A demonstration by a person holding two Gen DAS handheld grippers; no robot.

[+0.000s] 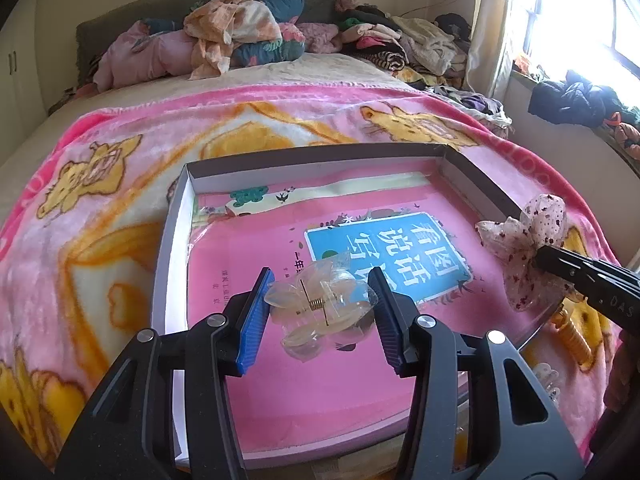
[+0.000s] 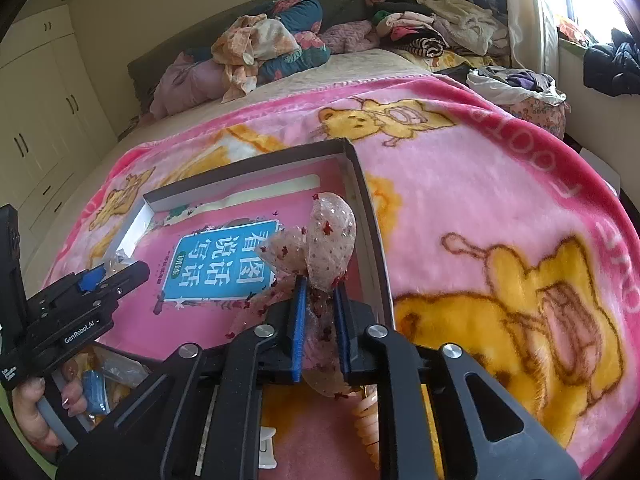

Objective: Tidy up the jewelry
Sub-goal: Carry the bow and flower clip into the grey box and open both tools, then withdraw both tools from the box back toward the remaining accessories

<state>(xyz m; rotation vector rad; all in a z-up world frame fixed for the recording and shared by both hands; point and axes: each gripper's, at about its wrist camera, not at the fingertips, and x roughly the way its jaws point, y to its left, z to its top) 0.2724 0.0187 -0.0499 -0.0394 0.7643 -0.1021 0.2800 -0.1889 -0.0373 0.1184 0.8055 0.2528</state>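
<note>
Sunlit window (image 1: pixel 600 20), cluttered bed (image 1: pixel 280 76), cream wardrobe (image 2: pixel 36 120).

Pink bear-print blanket (image 1: pixel 120 168) spread over the bed (image 1: pixel 280 70). Pillows (image 1: pixel 160 52) and crumpled clothes (image 1: pixel 400 44) heaped by the dark headboard (image 1: pixel 120 28). Cream wardrobe (image 2: pixel 36 120) at one side, bright window (image 1: pixel 592 12) with curtain (image 1: pixel 492 20) opposite.

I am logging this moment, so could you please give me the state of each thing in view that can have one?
Left tool: shut on the clear clip.
Clear clip: held above the box.
Right tool: shut on the bow.
Bow: pinched at its middle, held over the box's right wall.
Box: open, no lid, on the blanket.
Book: closed, flat in the box.
</note>
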